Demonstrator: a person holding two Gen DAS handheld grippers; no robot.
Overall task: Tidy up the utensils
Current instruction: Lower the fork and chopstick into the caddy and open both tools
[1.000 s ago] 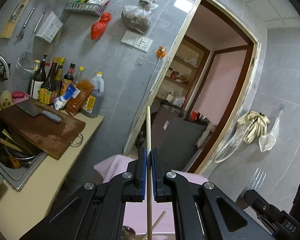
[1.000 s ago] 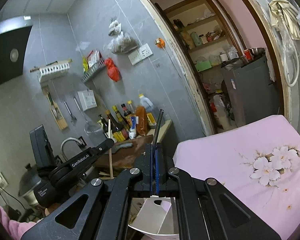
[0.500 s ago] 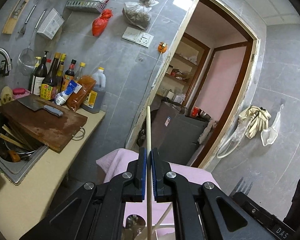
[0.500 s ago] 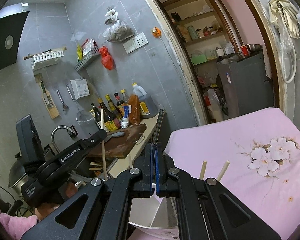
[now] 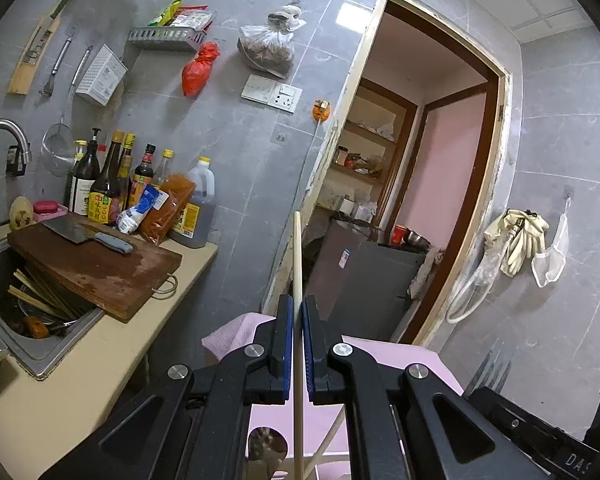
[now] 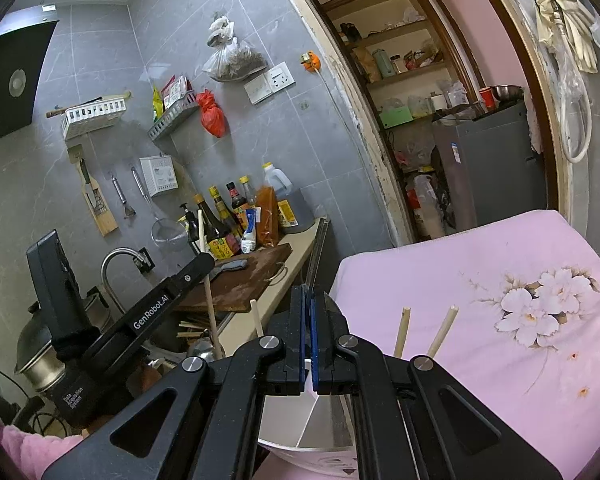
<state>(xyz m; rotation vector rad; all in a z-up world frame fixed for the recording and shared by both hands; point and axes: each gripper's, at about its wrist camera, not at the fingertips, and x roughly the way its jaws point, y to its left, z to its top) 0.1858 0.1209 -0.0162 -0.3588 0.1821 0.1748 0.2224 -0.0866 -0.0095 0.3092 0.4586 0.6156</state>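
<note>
My left gripper [image 5: 296, 312] is shut on a pale wooden chopstick [image 5: 297, 256] that stands upright, its lower end running down out of the picture. In the right wrist view the same left gripper [image 6: 209, 263] and chopstick [image 6: 201, 232] hang at the left, above a white divided holder [image 6: 300, 424]. Chopstick tops [image 6: 402, 330] stick up from the holder. My right gripper [image 6: 310, 296] is shut on a thin dark metal fork [image 6: 315, 252], seen edge-on. The fork tines [image 5: 490, 364] show at the lower right of the left wrist view.
The holder stands on a pink flowered cloth [image 6: 500, 272]. To the left run a counter with a wooden cutting board and cleaver [image 5: 96, 268], sauce bottles [image 5: 140, 184] and a sink [image 5: 20, 308] holding more chopsticks. A doorway [image 5: 420, 200] opens behind.
My left gripper has sunk a little with its chopstick. In the right wrist view the holder's chopstick tops have come into sight. Both grips are unchanged.
</note>
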